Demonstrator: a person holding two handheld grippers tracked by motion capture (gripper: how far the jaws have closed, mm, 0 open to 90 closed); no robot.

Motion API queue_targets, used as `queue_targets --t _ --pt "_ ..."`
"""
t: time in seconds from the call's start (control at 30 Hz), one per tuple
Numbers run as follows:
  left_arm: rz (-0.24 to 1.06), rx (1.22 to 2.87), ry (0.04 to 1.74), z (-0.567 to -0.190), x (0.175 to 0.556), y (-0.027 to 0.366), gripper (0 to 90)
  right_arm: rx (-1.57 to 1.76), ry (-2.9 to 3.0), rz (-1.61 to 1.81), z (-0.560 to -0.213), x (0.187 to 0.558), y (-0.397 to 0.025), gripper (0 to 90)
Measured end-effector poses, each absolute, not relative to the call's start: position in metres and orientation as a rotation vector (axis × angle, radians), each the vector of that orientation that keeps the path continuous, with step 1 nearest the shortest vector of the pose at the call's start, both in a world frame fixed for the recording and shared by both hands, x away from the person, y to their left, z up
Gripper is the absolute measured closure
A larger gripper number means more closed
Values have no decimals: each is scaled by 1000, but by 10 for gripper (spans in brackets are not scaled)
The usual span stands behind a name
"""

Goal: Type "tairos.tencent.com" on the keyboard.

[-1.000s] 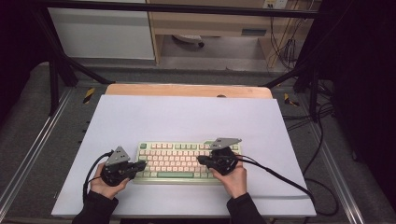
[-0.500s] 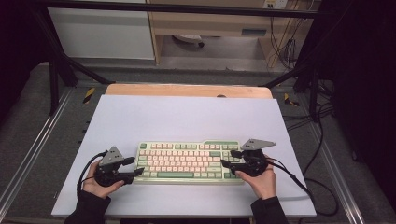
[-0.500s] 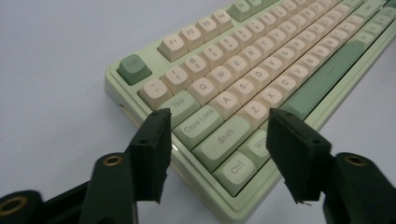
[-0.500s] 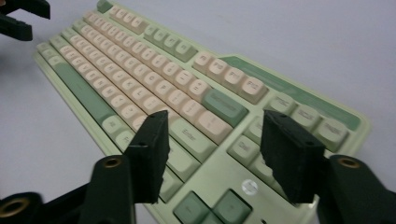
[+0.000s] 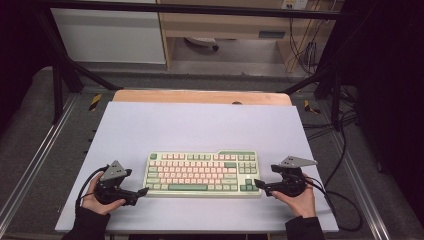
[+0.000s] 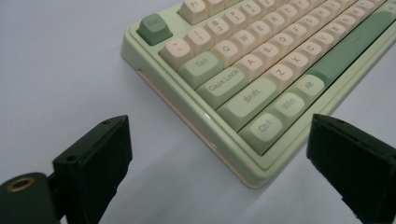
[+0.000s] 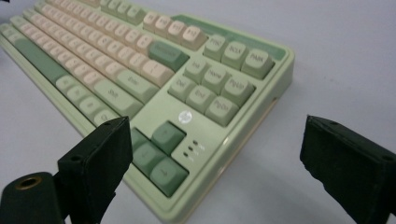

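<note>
A pale green keyboard [image 5: 202, 173] with cream and green keys lies flat on the white mat, near its front edge. My left gripper [image 5: 143, 191] rests just off the keyboard's near left corner [image 6: 252, 175], jaws wide apart with nothing between them. My right gripper [image 5: 257, 184] sits at the near right corner [image 7: 173, 210], also open and empty. In the left gripper view the Ctrl and Shift keys lie between the jaws. In the right gripper view the arrow keys [image 7: 156, 151] lie between the jaws.
The white mat [image 5: 200, 125] covers a wooden tabletop [image 5: 200, 96] set in a metal frame. Cables [image 5: 345, 200] trail off the right side over the frame. A shelf unit and white cabinet [image 5: 107, 35] stand beyond the far edge.
Both hands have moved outward and nearer the front edge, from over the keyboard's ends to its near corners. The keyboard has not moved.
</note>
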State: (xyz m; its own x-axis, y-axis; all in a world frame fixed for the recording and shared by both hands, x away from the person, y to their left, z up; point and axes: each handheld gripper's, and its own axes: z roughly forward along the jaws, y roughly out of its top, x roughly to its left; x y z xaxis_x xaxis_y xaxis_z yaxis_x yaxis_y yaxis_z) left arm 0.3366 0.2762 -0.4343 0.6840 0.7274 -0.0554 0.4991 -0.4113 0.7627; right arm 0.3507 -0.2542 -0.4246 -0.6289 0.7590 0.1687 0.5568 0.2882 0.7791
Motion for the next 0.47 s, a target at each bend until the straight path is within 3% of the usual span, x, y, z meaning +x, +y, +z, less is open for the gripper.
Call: queue_targets --t 0.47 --pt "370 2090 926 -436 335 280 54 1222 2358 1250 -441 341 -266 13"
